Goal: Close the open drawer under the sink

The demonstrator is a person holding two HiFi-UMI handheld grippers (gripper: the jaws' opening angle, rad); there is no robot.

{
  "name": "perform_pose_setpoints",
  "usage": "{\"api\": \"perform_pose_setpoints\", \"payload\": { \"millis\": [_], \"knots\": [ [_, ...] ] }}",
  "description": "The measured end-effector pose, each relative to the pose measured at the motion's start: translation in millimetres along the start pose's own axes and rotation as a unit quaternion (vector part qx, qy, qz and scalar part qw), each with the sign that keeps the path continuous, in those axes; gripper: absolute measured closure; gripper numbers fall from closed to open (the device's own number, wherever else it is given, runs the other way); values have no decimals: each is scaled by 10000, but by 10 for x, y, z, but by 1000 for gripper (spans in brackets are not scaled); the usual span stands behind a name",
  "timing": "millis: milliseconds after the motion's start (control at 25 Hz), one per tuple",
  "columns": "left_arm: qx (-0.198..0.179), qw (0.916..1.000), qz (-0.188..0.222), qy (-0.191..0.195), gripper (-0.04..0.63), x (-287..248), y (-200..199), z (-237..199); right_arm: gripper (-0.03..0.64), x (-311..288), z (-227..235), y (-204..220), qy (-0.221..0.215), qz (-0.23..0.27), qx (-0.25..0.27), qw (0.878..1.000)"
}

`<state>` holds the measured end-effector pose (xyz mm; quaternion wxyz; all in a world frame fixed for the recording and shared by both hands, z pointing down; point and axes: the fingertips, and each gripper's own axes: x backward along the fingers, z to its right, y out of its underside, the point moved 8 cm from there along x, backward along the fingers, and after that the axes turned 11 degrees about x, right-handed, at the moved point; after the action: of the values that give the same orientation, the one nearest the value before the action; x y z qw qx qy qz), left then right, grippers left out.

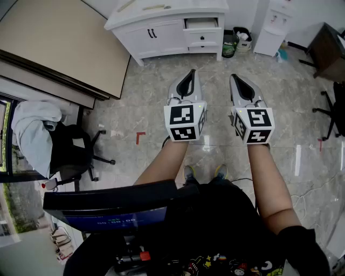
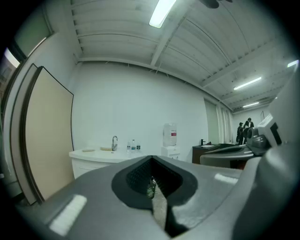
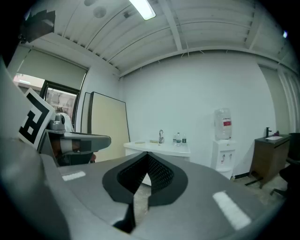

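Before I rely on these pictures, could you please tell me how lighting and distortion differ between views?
Head view: even light, open drawer sharp, pale glare streaks on the floor. Left gripper view: strong fisheye, dark corners, ceiling lamp blown out, left gripper soft up close. Right gripper view: same fisheye and dark corners, right gripper shaded.

Your left gripper [image 2: 152, 161] has its jaws together, empty, pointing toward the white sink counter [image 2: 93, 155] near the water dispenser [image 2: 170, 139].
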<state>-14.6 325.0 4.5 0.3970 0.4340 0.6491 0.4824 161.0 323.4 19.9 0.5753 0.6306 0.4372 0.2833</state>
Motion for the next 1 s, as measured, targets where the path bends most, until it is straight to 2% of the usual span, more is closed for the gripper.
{"api": "perform_pose_setpoints", "payload": {
  "millis": [160,400,520,720,1000],
  "knots": [
    [-24,10000,44,-16,595,-149,19,129,592,-20,161,25,-303,185,-119,9993],
    [-44,9999,84,-126,595,-350,148,289,592,-99,443,160,-418,323,-139,9985],
    [-37,9999,12,-146,595,-504,239,222,592,-318,510,315,-471,203,-166,9985],
    [-110,9999,-111,-11,595,-1152,350,-311,591,-1168,499,627,-540,32,-150,9984],
    [-122,9980,-319,527,595,-2717,460,-1484,591,-2881,519,1052,-55,-378,-306,9988]
  ]
}}
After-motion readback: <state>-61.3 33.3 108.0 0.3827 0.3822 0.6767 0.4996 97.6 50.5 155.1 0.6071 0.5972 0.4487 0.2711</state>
